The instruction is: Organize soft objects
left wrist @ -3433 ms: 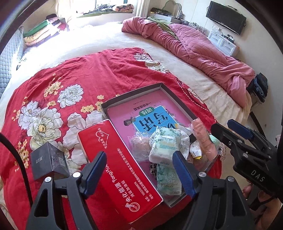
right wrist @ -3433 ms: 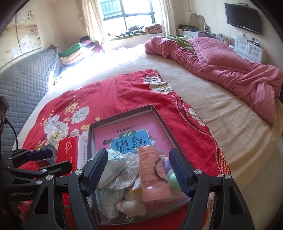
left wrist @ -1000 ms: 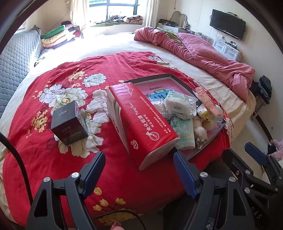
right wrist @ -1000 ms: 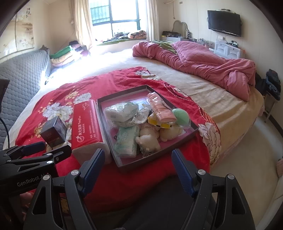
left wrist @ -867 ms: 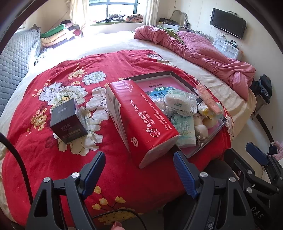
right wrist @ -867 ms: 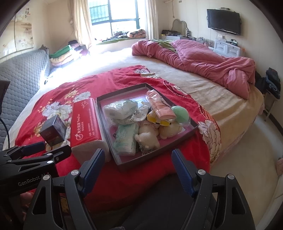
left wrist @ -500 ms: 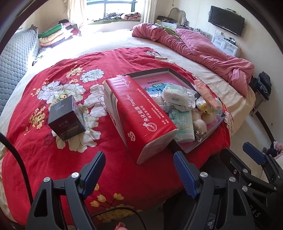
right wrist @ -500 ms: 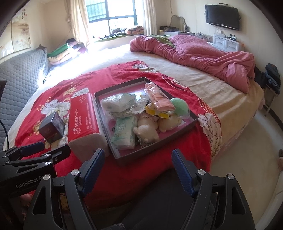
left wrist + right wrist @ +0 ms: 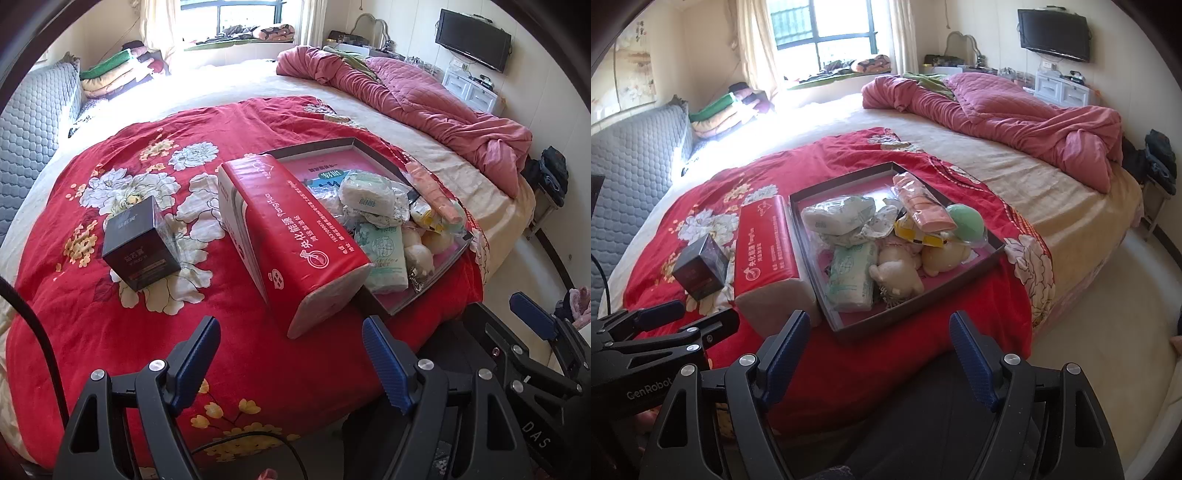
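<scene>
My right tongs (image 9: 879, 354) and left tongs (image 9: 291, 362) hang apart and empty off the bed's near edge. Soft objects fill the tray (image 9: 993, 245); the tissue pack (image 9: 764, 247) touches the tray's left wall, long axis pointing away, nearer my left tongs.

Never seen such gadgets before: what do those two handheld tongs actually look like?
Both tongs, left and right, are black angular frames with silver screws and two ribbed blue fingers. The left one's side reads GenRobot; the right's reads DAS. A black cable trails from the left.
</scene>
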The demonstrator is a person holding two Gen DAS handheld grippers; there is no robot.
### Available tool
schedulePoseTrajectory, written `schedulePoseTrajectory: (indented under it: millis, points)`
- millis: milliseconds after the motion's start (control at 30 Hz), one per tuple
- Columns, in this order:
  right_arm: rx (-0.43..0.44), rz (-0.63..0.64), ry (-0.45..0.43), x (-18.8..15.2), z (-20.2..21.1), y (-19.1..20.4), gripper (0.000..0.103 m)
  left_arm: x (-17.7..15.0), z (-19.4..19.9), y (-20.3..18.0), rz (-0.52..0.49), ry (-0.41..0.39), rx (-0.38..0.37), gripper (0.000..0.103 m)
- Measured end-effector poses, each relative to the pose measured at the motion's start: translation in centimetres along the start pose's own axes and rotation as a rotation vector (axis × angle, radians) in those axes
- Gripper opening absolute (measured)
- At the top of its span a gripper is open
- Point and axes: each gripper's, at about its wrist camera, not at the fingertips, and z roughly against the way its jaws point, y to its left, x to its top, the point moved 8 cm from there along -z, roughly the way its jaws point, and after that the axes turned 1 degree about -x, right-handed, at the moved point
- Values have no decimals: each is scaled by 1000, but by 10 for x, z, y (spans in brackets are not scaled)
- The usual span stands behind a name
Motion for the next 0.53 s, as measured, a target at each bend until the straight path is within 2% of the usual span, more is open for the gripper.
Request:
schedulePoseTrajectory:
  millis: [400, 533]
  points:
    - [2, -10, 12, -1, -4, -3, 79, -5, -13, 4, -8, 22, 38, 78]
    - [-2, -19, 14, -1, -6, -4, 79, -7, -20, 10, 5, 26, 18, 78]
